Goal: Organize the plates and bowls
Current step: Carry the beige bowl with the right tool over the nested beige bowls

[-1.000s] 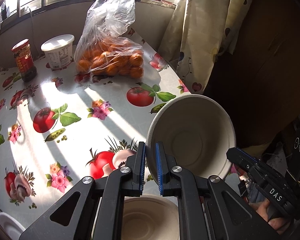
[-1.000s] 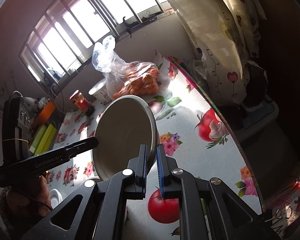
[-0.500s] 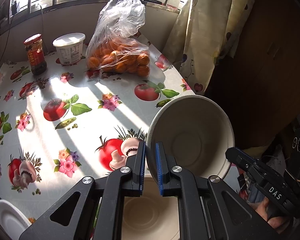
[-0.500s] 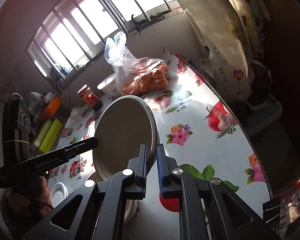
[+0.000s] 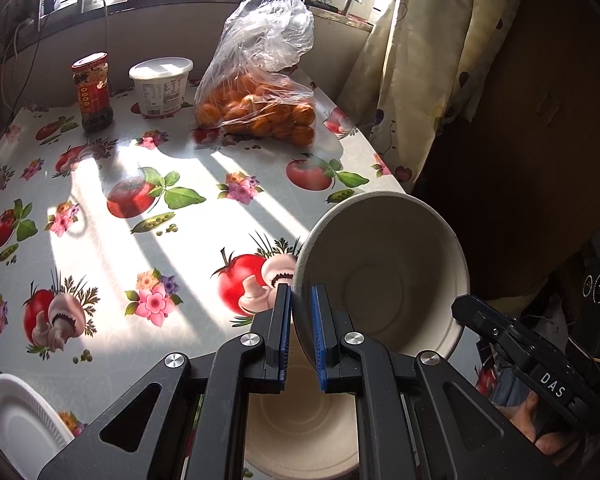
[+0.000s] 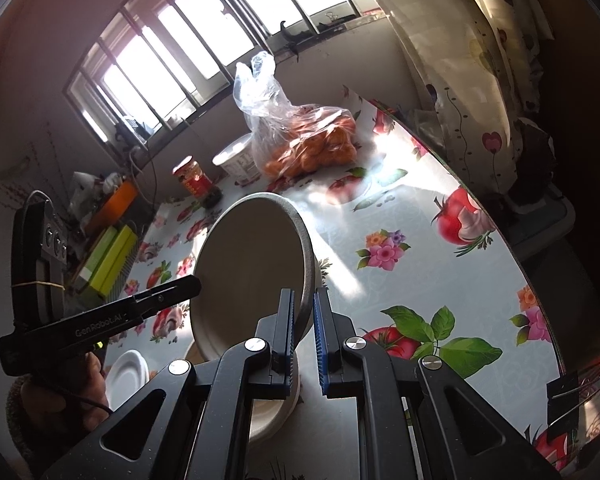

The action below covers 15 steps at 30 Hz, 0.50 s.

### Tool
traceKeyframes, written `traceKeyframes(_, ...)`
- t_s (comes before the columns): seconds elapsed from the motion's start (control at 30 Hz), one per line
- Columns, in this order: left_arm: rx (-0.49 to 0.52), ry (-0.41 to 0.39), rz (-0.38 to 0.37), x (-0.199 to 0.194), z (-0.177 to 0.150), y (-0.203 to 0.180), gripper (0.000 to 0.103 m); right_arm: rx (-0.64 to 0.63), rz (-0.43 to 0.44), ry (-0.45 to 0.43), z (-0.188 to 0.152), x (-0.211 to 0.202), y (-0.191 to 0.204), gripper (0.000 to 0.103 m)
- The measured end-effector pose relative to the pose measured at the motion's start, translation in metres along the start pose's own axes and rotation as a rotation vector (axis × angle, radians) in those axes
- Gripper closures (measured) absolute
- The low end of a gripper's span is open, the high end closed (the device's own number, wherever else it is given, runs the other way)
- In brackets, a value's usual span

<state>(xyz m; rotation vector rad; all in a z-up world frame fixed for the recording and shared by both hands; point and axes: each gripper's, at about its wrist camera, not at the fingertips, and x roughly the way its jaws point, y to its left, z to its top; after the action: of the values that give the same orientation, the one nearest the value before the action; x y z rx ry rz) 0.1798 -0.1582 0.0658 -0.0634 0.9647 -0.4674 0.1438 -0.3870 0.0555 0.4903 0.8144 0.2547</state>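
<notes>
A beige paper bowl [image 5: 384, 284] hangs tilted above the table, its opening toward the left wrist camera. My left gripper [image 5: 300, 292] is shut on its left rim. My right gripper [image 6: 304, 296] is shut on the opposite rim of the same bowl [image 6: 252, 272], and its tip shows by the bowl's right side [image 5: 460, 310]. Directly beneath, a second beige bowl [image 5: 300, 420] sits upright on the table, partly hidden by my fingers. A white plate [image 5: 20, 420] lies at the table's near left corner.
On the fruit-print tablecloth [image 5: 100, 208], a bag of oranges [image 5: 260, 112], a white tub [image 5: 160, 86] and a red-lidded jar [image 5: 94, 92] stand at the far edge under the window. A curtain [image 5: 412, 60] hangs past the table's right edge. A hand holds the left gripper [image 6: 60, 384].
Both grippers carried the tilted bowl across the table. More of the table's left side, the lower bowl and the white plate have come into the left wrist view. Both grips are unchanged.
</notes>
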Motion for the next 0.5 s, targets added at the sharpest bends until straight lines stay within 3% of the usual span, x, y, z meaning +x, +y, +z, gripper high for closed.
traceKeyframes(0.5,-0.051,-0.001,-0.001,-0.015,-0.021,0.017,0.092,-0.005,0.030,0.036,-0.014,0.004,0.010,0.093)
